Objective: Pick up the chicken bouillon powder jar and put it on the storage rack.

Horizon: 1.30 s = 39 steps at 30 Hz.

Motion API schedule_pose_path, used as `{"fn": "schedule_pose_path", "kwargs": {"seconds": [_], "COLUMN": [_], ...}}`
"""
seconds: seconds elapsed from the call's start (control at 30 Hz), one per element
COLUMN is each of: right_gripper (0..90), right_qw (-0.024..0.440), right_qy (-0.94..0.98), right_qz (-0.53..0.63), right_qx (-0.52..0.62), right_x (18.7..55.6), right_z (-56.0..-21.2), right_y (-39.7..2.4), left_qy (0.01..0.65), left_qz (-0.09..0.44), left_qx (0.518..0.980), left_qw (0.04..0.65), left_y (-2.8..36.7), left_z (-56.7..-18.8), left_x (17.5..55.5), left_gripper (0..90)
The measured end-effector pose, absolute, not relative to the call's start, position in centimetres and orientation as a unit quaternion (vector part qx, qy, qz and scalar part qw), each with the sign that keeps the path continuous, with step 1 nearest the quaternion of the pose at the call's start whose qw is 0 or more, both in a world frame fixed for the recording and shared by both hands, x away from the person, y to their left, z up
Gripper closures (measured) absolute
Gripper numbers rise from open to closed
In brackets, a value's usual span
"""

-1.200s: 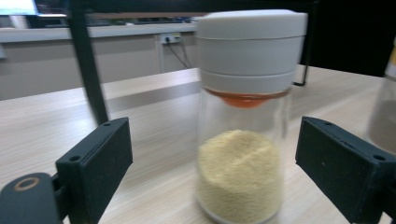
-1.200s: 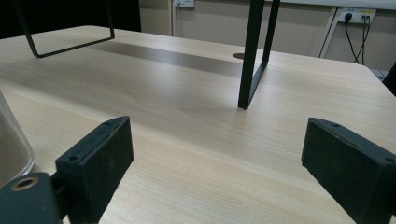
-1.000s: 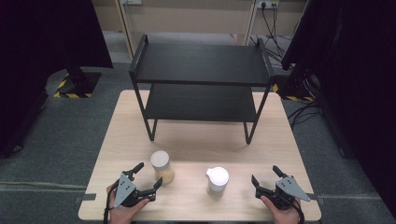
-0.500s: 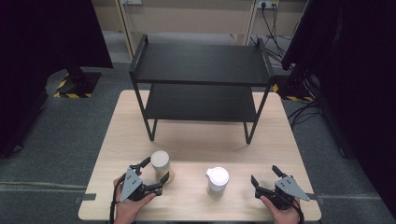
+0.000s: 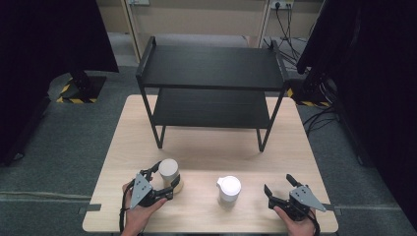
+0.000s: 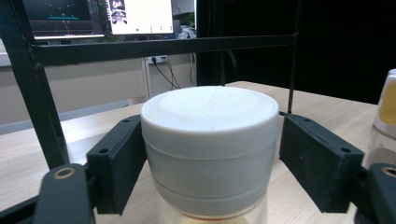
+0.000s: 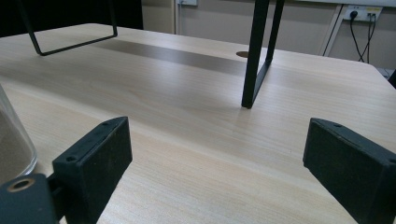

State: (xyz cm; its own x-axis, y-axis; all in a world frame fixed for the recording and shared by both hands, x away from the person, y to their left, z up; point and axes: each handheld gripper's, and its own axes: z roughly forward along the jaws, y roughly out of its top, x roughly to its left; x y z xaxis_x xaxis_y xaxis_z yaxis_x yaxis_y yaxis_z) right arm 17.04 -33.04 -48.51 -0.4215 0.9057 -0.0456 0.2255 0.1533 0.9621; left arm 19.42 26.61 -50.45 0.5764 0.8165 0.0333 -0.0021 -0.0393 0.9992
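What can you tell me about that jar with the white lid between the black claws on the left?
The jar stands upright near the table's front left edge, in front of the black shelf. Its wide, round, matte white lid looks like plastic; below it the body is clear, with something yellowish inside. The left gripper has just been closing around it: one jaw meets the lid's side, the other looks a hair off.

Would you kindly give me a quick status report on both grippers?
Left gripper closing around white-lidded jar. Right gripper open, idle. Second jar beside, clear.
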Motion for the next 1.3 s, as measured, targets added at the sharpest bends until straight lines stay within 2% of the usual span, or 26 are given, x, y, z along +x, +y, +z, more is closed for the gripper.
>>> {"fn": "schedule_pose_path", "kwargs": {"seconds": [0.27, 0.53, 1.3], "right_gripper": [8.2, 8.1, 8.1], "right_qw": [0.341, 0.341, 0.341], "right_qy": [0.679, 0.678, 0.679], "right_qz": [0.499, 0.5, 0.5], "right_qx": [0.416, 0.416, 0.416], "right_x": [17.0, 17.0, 17.1], "right_z": [-48.5, -48.5, -48.5], "right_y": [-33.0, -33.0, -32.9], "left_qy": [0.322, 0.332, 0.322], "left_qz": [0.338, 0.334, 0.376], "left_qx": [0.64, 0.636, 0.598], "left_qw": [0.61, 0.611, 0.63], "left_y": [26.3, 26.3, 25.6], "left_z": [-50.2, -49.6, -45.1], "left_x": [19.6, 19.3, 19.6], "left_gripper": [33.0, 33.3, 33.5]}}
